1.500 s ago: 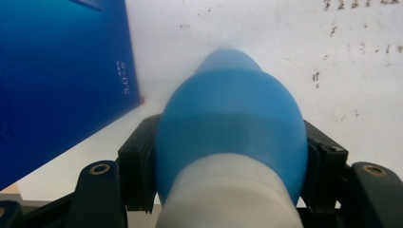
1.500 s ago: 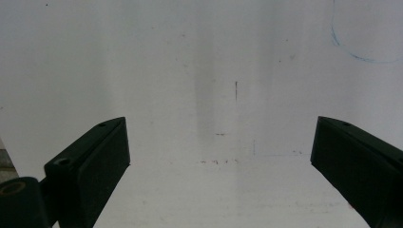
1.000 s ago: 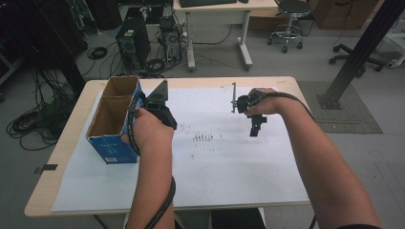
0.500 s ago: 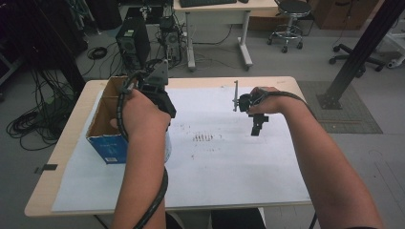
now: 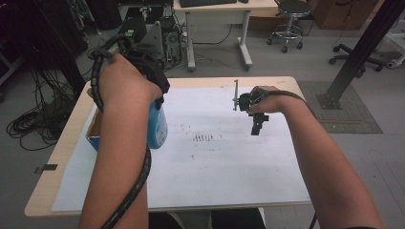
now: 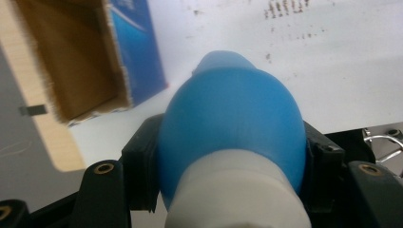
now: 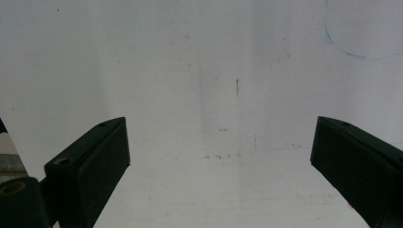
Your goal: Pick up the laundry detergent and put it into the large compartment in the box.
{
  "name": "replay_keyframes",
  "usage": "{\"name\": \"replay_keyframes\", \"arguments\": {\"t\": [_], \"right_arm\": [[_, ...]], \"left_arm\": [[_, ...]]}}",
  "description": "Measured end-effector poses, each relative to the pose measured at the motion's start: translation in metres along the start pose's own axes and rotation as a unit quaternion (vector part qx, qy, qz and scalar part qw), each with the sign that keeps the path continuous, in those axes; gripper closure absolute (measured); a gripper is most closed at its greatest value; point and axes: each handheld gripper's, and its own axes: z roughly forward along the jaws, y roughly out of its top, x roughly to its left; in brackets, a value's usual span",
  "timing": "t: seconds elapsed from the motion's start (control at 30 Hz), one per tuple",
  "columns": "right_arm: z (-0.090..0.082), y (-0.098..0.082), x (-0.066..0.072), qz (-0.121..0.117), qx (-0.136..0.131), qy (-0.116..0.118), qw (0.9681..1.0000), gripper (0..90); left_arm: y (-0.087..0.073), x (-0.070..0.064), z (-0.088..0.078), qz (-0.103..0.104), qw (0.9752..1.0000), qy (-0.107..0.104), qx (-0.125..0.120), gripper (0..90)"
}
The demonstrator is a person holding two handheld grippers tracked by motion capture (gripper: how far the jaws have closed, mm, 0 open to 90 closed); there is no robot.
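The left gripper point(image 6: 228, 156) is clamped on a blue bottle point(image 6: 233, 123) with a white end, one jaw pressed to each side of it. In the high view the bottle point(image 5: 157, 126) hangs raised above the surface point(image 5: 286, 83), just beside an open cardboard box point(image 5: 93, 131) near the left edge. The right gripper point(image 7: 218, 156) hovers over the white sheet point(image 5: 219, 167), jaws wide apart with nothing between them, well apart from the bottle
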Motion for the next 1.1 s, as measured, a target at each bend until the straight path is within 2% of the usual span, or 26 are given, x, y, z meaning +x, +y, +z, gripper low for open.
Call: {"name": "replay_keyframes", "arguments": {"t": [0.3, 0.53, 0.67, 0.87, 1.1], "right_arm": [[-0.003, 0.002, -0.002, 0.002, -0.006, 0.001, 1.0000, 5.7], [-0.004, 0.003, -0.003, 0.004, -0.010, 0.000, 0.9999, 5.7], [-0.005, 0.000, -0.005, 0.009, -0.011, 0.001, 0.9999, 5.7], [-0.006, -0.001, -0.005, 0.011, -0.011, 0.000, 0.9999, 5.7], [-0.006, 0.001, -0.002, 0.008, -0.008, -0.002, 0.9999, 5.8]], "left_arm": [[0.003, 0.019, -0.035, -0.027, 0.9995, 0.006, -0.015, 37.8], [0.006, 0.043, -0.061, -0.049, 0.9982, 0.010, -0.033, 37.8], [0.007, 0.060, -0.074, -0.062, 0.9968, 0.014, -0.047, 37.8], [0.010, 0.086, -0.078, -0.082, 0.9950, 0.017, -0.056, 37.8], [0.015, 0.109, -0.060, -0.101, 0.9932, 0.018, -0.056, 37.8]]}}
